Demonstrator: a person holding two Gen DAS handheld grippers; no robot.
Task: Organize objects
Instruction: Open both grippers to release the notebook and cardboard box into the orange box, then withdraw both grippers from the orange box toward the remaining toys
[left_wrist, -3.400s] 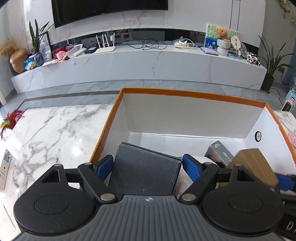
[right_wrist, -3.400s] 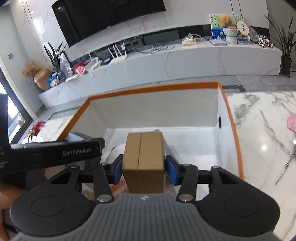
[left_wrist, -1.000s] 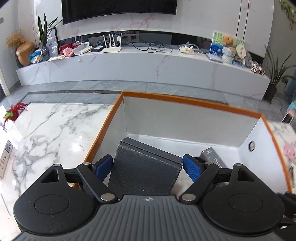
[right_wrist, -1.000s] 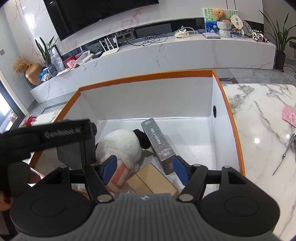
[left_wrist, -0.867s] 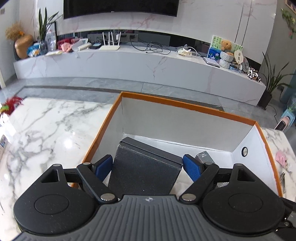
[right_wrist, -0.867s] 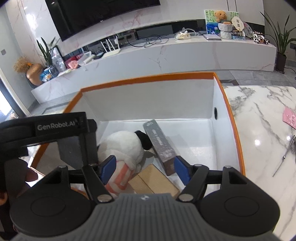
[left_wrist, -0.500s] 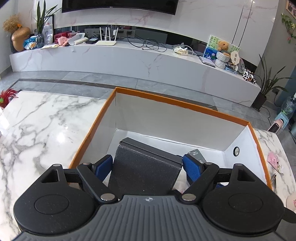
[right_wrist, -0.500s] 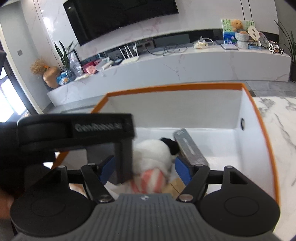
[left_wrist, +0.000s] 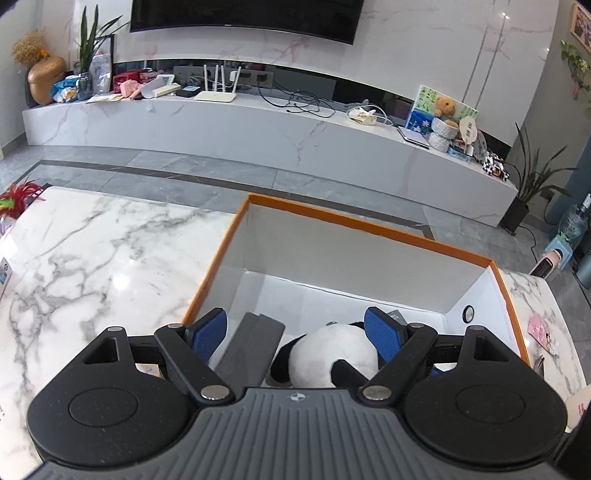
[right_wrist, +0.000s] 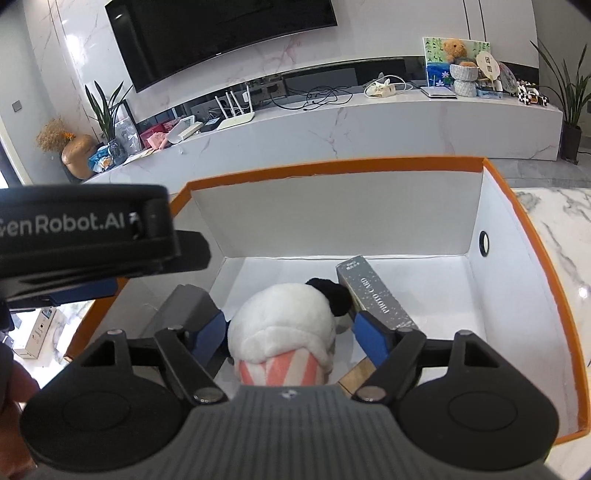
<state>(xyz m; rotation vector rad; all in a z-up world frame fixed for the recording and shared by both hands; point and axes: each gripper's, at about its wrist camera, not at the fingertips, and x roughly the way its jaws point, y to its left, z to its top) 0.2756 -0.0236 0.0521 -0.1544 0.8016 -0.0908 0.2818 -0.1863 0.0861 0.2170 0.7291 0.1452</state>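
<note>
An orange-rimmed white box (left_wrist: 354, 221) (right_wrist: 332, 164) stands on the marble table. Inside it a dark grey flat case (left_wrist: 251, 347) (right_wrist: 184, 306) leans against the left wall. Beside it lie a plush panda (left_wrist: 332, 354) (right_wrist: 288, 321), a dark speckled long box (right_wrist: 376, 295) and a brown carton (right_wrist: 356, 373), mostly hidden. My left gripper (left_wrist: 295, 332) is open above the box, empty, over the case and panda. My right gripper (right_wrist: 290, 328) is open above the panda, its blue pads either side of it without touching.
The marble table (left_wrist: 92, 258) spreads left of the box, and right of it (right_wrist: 561, 236). A pink card (left_wrist: 541, 328) lies at the right. A small white packet (right_wrist: 40, 332) lies left of the box. The left gripper's body (right_wrist: 81, 225) looms at the right wrist view's left.
My left gripper has opened and let go of the grey case, which now leans inside the box. Earlier the right gripper released the brown carton there. Both grippers have risen.
</note>
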